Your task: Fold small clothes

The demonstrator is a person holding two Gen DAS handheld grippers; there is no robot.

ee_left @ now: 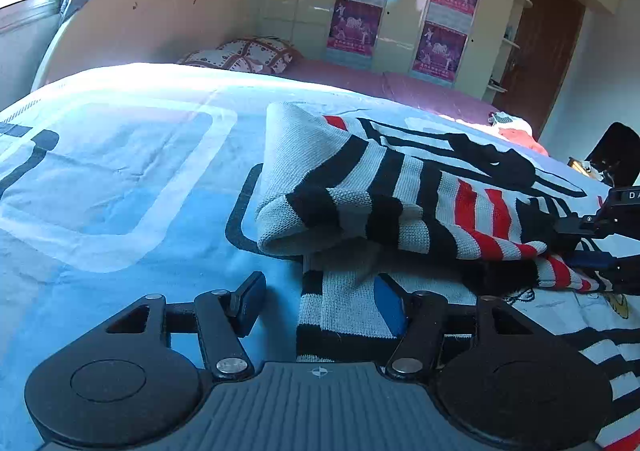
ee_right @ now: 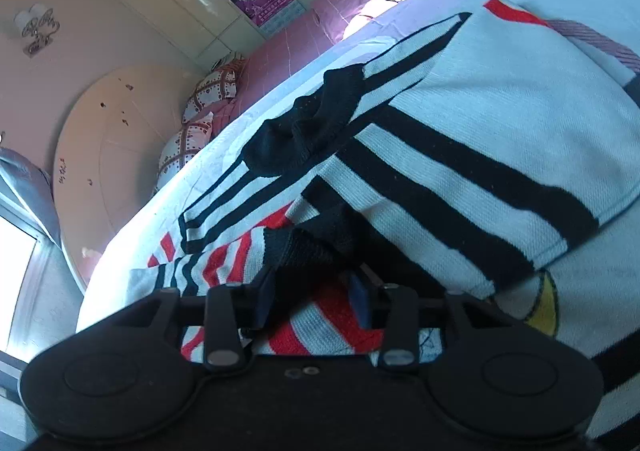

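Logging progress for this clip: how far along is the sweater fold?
Partly done: one part of the striped sweater already lies doubled over the rest on the bedsheet. In hand: the left gripper is open around its striped edge; the right gripper straddles a dark cuff, open. Left: the remaining folds; the bundle is loose.

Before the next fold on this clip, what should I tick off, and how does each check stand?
1. Left gripper open: ok, jaws wide.
2. Left gripper holds the striped knit sweater: not ok, cloth only lies between the fingers.
3. Right gripper grip on the sweater: cannot tell, fabric bunches between its fingers.
4. Sleeve folded over the body: ok.
5. Sweater supported on the blue patterned bedsheet: ok.
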